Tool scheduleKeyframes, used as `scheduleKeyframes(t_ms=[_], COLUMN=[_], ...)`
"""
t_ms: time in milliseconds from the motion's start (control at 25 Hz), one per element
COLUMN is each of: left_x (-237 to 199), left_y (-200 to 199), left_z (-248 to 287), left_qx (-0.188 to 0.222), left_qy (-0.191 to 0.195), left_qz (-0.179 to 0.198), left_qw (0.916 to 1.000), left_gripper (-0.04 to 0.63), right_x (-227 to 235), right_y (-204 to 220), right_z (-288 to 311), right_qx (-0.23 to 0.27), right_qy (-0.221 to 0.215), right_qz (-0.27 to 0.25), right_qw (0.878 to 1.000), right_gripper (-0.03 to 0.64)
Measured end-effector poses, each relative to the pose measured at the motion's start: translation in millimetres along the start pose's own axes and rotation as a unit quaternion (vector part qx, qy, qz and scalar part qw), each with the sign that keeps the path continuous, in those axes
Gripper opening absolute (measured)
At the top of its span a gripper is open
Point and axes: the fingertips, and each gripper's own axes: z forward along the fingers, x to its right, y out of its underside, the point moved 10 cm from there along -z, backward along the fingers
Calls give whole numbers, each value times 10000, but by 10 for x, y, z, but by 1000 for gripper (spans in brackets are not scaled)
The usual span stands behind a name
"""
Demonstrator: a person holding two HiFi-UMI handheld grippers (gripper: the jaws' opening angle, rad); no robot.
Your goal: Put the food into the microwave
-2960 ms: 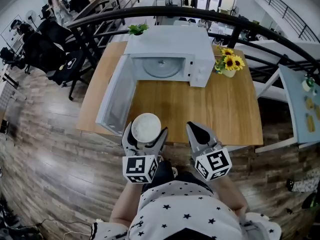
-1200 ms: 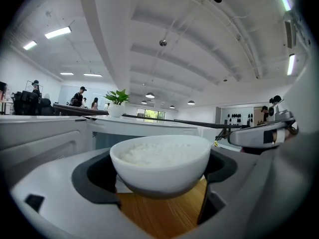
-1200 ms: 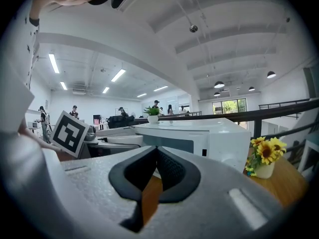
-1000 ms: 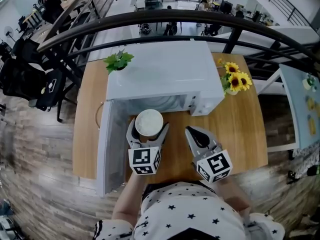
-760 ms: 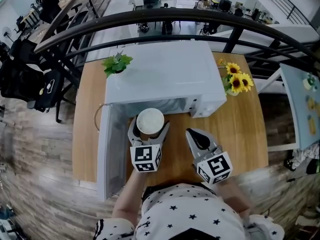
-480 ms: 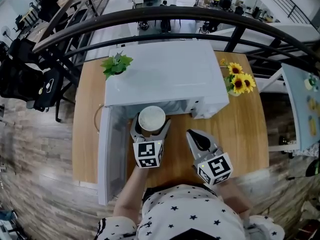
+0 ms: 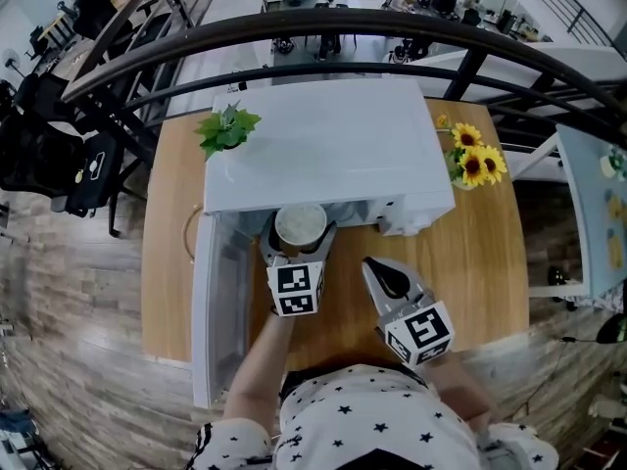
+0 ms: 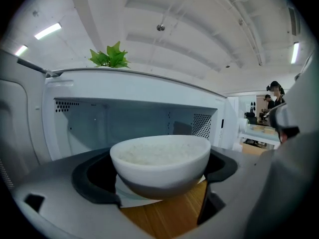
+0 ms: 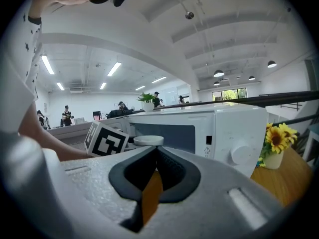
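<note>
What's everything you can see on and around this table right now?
microwave: one, white, on the table's far half, door swung open to the left
bowl of rice: one, white, at the microwave's opening
table: one, light wood, under the microwave
potted plant: one, green, by the microwave's back left corner
sunflowers: one bunch, yellow, right of the microwave
railing: one, black, beyond the table
left gripper: one, grey, jaws closed on the bowl of rice
right gripper: one, grey, over the table in front of the microwave, jaws together, empty
shirt: one, white with black stars, bottom of the head view
</note>
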Motion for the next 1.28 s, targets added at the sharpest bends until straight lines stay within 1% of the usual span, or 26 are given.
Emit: scheduleKeyframes(t_ms=[200,720,960,1120,1280], left_x=[1,-95,-154,-190,-206], left_y=[5,158,155,167,194], left_z=[150,497,722,825,890], left_qx=[-107,-378,-514,-585,-760], left_qy=[26,-102,-113,-154,-218], left_qz=[132,151,392,424,472], left_qw=[9999,9991,9978,9973,9958], left_gripper=[491,491,491,491,491], right_x=[11,62,106,139,175], right_y=[17,70,57,43,69], right_z=[21,125,171,181,191], right_qx=[-55,-216,-233,-225,-269], right_qy=[-39,-122,-150,-160,-116], right_qz=[33,62,15,5,54], right_qw=[10000,9997,9996,9996,9996], right_gripper=[5,6,6,5,6])
